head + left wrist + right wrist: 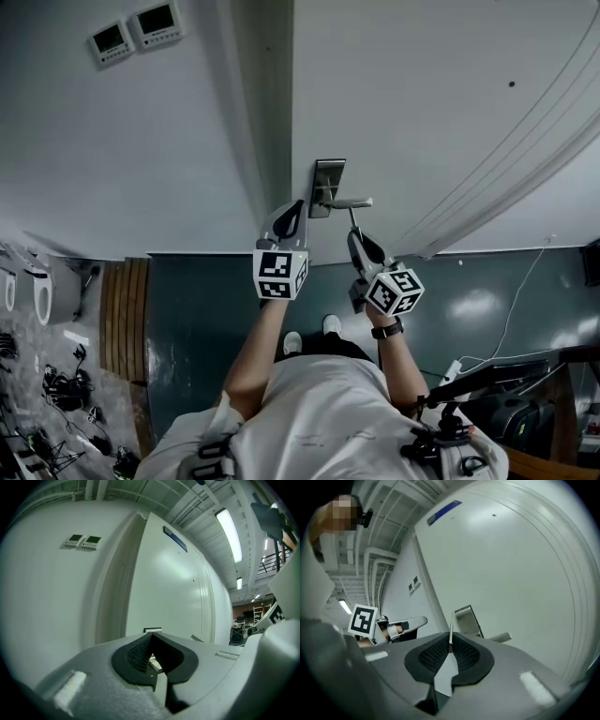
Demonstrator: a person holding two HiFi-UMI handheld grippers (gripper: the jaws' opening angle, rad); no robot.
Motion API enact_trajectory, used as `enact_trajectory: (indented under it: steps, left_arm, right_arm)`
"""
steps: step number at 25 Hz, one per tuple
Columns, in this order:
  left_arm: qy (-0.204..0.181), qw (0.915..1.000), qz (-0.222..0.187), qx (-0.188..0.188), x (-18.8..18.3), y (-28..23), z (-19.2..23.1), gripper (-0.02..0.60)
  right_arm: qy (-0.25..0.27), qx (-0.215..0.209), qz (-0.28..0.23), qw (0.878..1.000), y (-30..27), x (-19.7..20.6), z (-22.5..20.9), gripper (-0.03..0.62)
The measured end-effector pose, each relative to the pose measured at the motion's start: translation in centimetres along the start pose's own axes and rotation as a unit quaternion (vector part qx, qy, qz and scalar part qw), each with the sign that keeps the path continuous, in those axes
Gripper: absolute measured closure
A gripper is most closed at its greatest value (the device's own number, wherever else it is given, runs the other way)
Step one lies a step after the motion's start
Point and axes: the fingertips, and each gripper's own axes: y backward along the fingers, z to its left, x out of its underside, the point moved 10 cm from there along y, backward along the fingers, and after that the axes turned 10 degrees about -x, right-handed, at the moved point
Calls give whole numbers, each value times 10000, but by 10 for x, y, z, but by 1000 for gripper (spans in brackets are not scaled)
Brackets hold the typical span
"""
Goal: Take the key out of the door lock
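the right gripper (450,644) is clamped on a thin flat silver metal key (450,637). the key stands edge-on between the black ribbed pads and its tip sticks out past them. the key is out of the lock and sits just to the side of the brushed-metal rectangular lock plate (468,619), apart from it. the plate is fixed to the large white door (497,564) close to the edge that meets the frame. a silver lever handle (501,638) runs from the plate towards the middle of the door.

in the head view the key (354,220) rises from the right gripper (356,239) to just under the lever handle (354,202). whether it touches the handle cannot be told.

the left gripper (149,639) points level at the same edge of the door (164,588), just beside the lock plate (152,630). its pads are drawn together at the tips. a small pale metal piece shows low between them, and i cannot tell what it is.
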Motion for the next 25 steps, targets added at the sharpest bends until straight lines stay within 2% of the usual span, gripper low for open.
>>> enact_trajectory:
  steps: [2,4,8,14,17,21,25]
  left_arm:
    - [138,9998,5,130,-3,10,1,580]
    - [275,9994,-13,225,-5,18,0,580]
    - [228,9992,-236,208,-15,27,-5,580]
    - [-67,9969,-672,-403,-42,59,-35,581]
    - [-91,9968,-590,-537,-45,80,-67,583]
    - [-277,9967,-350,-682,-24,106,-117,581]
    - [-503,9965,-272,-606,-17,133,-148,581]
  right_arm:
    - [548,187,-55,9983,1,-14,18,569]
    - [883,276,-174,9956,0,-29,32,569]
    - [1040,213,-585,9926,0,-65,51,569]
    - [1671,203,-711,9832,31,-90,77,569]
    - [1597,123,-591,9853,62,-81,80,569]
    - [1172,50,-392,9923,102,-59,69,569]
    - [776,-74,-221,9967,124,-50,67,569]
